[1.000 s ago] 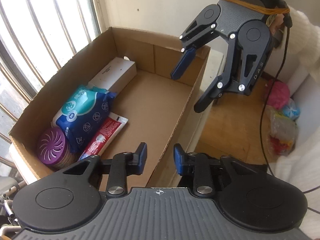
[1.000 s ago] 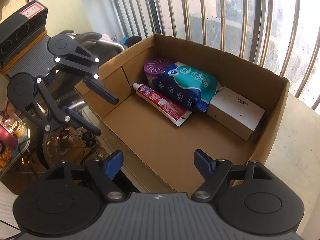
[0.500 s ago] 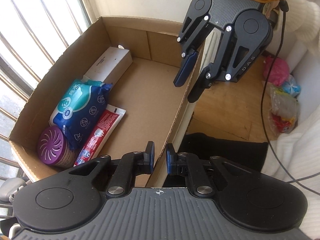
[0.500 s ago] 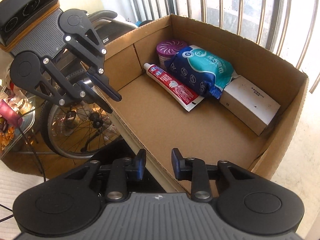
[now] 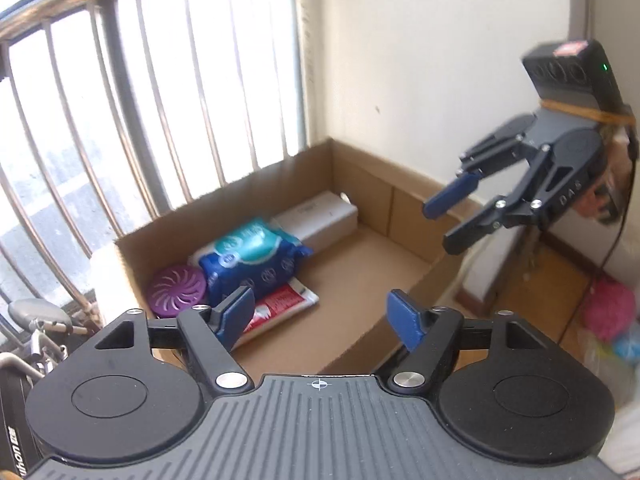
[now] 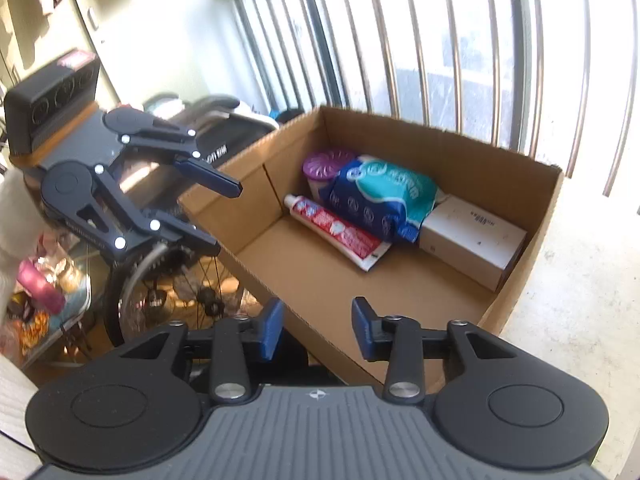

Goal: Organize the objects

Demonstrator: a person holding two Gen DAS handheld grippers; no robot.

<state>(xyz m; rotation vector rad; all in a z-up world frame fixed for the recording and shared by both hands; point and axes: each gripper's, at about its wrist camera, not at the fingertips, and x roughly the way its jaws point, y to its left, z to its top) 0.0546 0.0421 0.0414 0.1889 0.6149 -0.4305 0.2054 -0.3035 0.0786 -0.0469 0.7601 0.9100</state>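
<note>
Box (image 6: 532,196) — four items, two tools.

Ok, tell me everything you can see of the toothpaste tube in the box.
The toothpaste tube lies flat on the floor of the cardboard box. It is red and white with small print, looks like soft plastic, has a white cap at one end and a flat crimped tail at the other. It runs alongside the blue wipes pack, which appears to overlap its edge; the cap end lies near the purple air freshener. Nothing grips it.
</note>
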